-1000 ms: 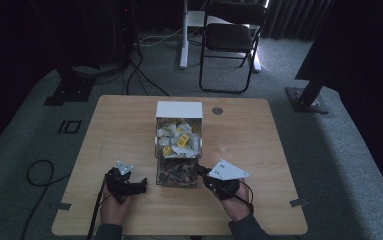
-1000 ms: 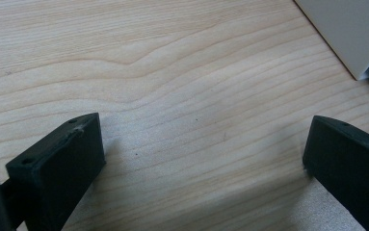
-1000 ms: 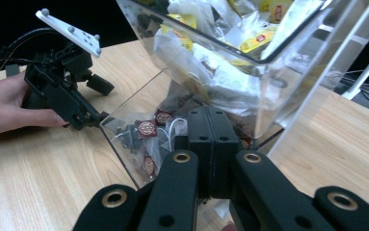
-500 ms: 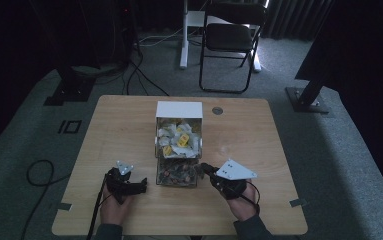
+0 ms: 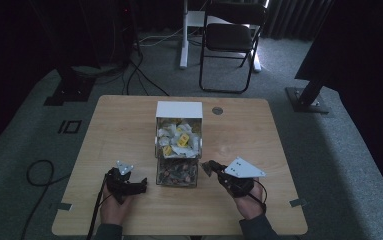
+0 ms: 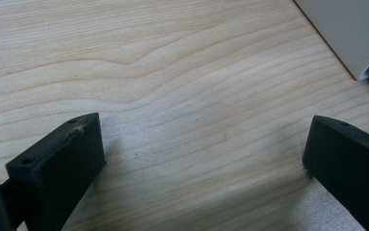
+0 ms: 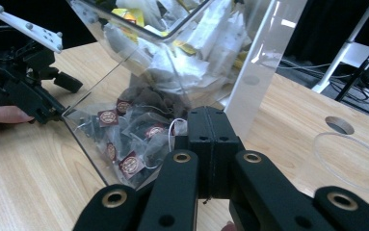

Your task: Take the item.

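Clear plastic box (image 5: 177, 159) of tea bags (image 7: 134, 132) at the middle of the wooden table (image 5: 124, 125), flanked by the left gripper (image 5: 140, 186), jaws spread wide over bare wood, and the right gripper (image 5: 206, 166), jaws pressed together on nothing, just beside the box's lower compartment.

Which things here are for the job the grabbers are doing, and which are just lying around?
For the job:
- clear box
- dark tea bags in its lower part
- right gripper, shut, right by those bags
- left gripper, open over the table

Just lying about:
- folding chair
- floor cables
- clear ring
- round hole in the tabletop
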